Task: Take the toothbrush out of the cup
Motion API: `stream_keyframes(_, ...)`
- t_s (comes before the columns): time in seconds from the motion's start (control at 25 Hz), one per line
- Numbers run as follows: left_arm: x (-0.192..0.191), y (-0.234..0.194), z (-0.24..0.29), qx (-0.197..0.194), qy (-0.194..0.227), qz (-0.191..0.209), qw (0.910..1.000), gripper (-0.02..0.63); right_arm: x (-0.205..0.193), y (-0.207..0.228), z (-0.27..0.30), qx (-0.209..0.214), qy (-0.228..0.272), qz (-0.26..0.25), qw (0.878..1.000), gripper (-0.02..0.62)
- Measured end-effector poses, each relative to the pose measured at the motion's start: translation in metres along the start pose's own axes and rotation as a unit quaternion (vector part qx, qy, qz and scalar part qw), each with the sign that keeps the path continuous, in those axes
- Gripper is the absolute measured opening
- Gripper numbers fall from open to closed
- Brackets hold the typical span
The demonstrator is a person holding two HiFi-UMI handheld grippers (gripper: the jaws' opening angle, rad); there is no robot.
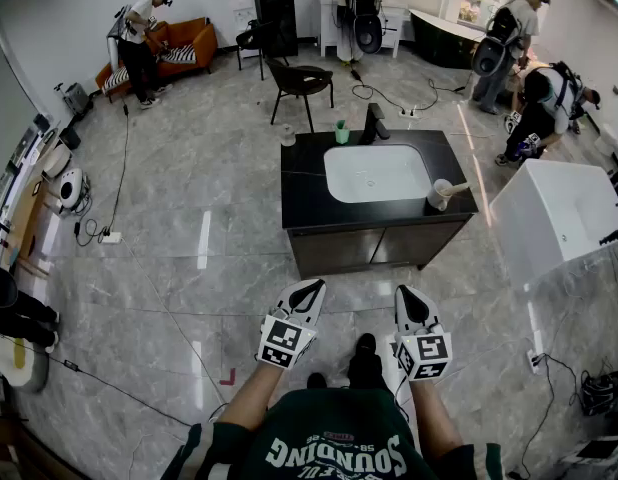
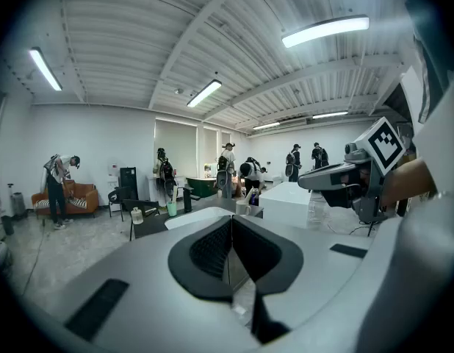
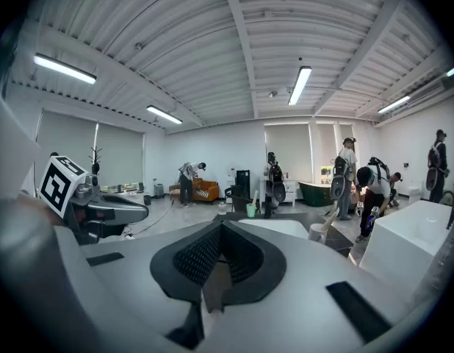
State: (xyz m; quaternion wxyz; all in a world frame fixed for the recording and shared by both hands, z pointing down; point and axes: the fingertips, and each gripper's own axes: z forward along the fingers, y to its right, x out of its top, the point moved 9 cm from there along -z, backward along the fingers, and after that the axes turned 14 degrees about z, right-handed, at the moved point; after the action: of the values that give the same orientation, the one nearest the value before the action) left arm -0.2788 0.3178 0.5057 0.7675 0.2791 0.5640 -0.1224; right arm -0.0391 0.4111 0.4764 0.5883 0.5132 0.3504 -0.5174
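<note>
A white cup (image 1: 440, 195) stands on the right end of the black vanity counter (image 1: 304, 193), with a toothbrush (image 1: 457, 189) leaning out of it to the right. The right gripper view shows the same cup (image 3: 317, 232) and toothbrush (image 3: 330, 214) ahead and to the right. In the left gripper view the cup (image 2: 242, 208) is small and far off. My left gripper (image 1: 308, 292) and right gripper (image 1: 411, 297) hover side by side over the floor, well short of the counter's front. Both are shut and hold nothing, as their own views show for the left gripper (image 2: 231, 218) and the right gripper (image 3: 221, 223).
The counter also holds a white sink (image 1: 377, 172), a black faucet (image 1: 373, 123), a green cup (image 1: 341, 133) and a clear bottle (image 1: 287, 135). A white tub (image 1: 554, 218) stands to the right and a black chair (image 1: 301, 80) behind. Cables cross the floor, and several people work around the room.
</note>
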Motion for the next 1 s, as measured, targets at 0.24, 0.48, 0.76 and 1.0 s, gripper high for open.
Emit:
stream_keyframes(0.24, 0.001, -0.015, -0.005, -0.005, 0.003, -0.004, 1.0000, 0.014, 0.003, 0.018, -0.005, 0.027, 0.015, 0.025, 0.999, 0.043)
stream_keyframes(0.48, 0.012, -0.012, -0.014, -0.048, 0.023, 0.063, 0.9966, 0.014, 0.016, 0.027, -0.017, 0.052, 0.020, 0.013, 0.998, 0.043)
stream_keyframes(0.76, 0.012, -0.025, -0.013, -0.058, 0.045, 0.010, 0.9972, 0.012, 0.008, 0.027, -0.012, 0.065, 0.016, 0.002, 0.998, 0.043)
stream_keyframes(1.0, 0.012, -0.026, -0.016, -0.035, 0.053, -0.005, 0.9980, 0.011, 0.005, 0.018, 0.000, 0.081, 0.037, -0.002, 0.996, 0.043)
